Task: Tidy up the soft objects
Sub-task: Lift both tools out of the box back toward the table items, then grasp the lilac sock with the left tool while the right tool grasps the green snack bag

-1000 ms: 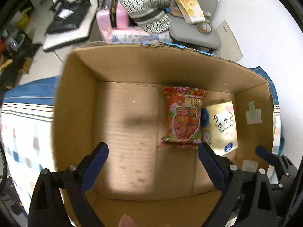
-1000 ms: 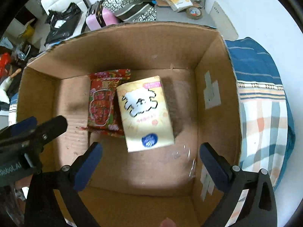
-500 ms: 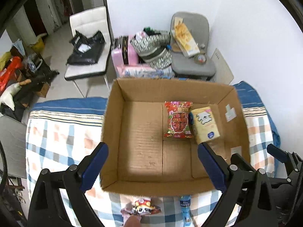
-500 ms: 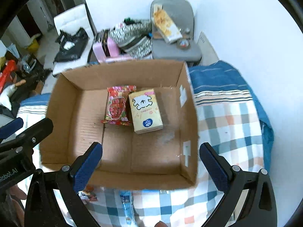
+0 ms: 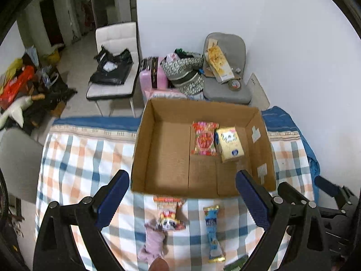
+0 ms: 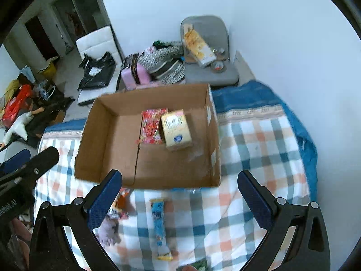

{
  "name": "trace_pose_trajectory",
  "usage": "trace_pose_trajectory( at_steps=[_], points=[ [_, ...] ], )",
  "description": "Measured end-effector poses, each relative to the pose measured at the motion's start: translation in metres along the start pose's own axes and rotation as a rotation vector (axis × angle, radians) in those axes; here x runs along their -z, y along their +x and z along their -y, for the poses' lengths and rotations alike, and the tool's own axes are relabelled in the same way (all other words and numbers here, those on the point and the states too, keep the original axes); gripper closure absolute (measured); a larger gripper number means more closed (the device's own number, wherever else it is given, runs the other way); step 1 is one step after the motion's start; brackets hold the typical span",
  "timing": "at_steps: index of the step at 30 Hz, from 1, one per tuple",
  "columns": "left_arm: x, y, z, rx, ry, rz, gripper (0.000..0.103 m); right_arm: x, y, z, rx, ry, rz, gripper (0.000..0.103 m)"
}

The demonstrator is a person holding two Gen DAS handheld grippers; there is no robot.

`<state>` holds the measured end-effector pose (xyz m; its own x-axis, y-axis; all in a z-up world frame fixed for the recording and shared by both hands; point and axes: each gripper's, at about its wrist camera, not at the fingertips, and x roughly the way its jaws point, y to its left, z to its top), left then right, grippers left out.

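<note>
Inspector A: Both the left gripper [image 5: 181, 199] and the right gripper [image 6: 179, 201] are being held released, nothing between the jaws. Where are the soft items being found?

Inspector B: On the checked bedspread [image 5: 90, 155], just before the cardboard box [image 5: 140, 144]: a plush toy [image 5: 161, 230] and a blue snack packet [image 5: 212, 228]. Both are being judged light and yielding; the toy's middle is being recommended for gripping.
</note>
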<state>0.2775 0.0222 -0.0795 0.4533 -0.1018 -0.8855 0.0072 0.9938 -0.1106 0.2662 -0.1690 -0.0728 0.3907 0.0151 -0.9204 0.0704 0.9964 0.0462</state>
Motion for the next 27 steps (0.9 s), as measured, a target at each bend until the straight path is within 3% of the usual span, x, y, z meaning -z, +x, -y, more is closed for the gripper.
trace_pose_trajectory(
  at_steps=[8, 17, 23, 24, 25, 26, 27],
  points=[
    [0.07, 0.043, -0.035, -0.068, -0.043, -0.198, 0.007, 0.067, 0.05, 0.002, 0.001, -0.044, -0.189, 0.0],
    [0.185, 0.084, -0.036, -0.087, -0.049, -0.456, 0.007, 0.205, 0.109, 0.04, 0.055, -0.028, -0.508, 0.0],
    [0.231, 0.107, -0.027, -0.07, -0.033, -0.566, 0.007, 0.282, 0.157, 0.055, 0.053, -0.021, -0.72, 0.001],
    [0.234, 0.109, -0.027, -0.072, -0.033, -0.573, 0.007, 0.289, 0.163, 0.057, 0.043, -0.008, -0.745, 0.003],
    [0.235, 0.11, -0.028, -0.071, -0.035, -0.576, 0.007, 0.295, 0.167, 0.059, 0.035, 0.004, -0.768, 0.014],
    [0.235, 0.111, -0.029, -0.071, -0.038, -0.572, 0.007, 0.298, 0.17, 0.06, 0.03, 0.012, -0.777, 0.038],
    [0.233, 0.11, -0.032, -0.076, -0.041, -0.561, 0.007, 0.299, 0.172, 0.061, 0.034, 0.019, -0.788, 0.048]
  ],
)
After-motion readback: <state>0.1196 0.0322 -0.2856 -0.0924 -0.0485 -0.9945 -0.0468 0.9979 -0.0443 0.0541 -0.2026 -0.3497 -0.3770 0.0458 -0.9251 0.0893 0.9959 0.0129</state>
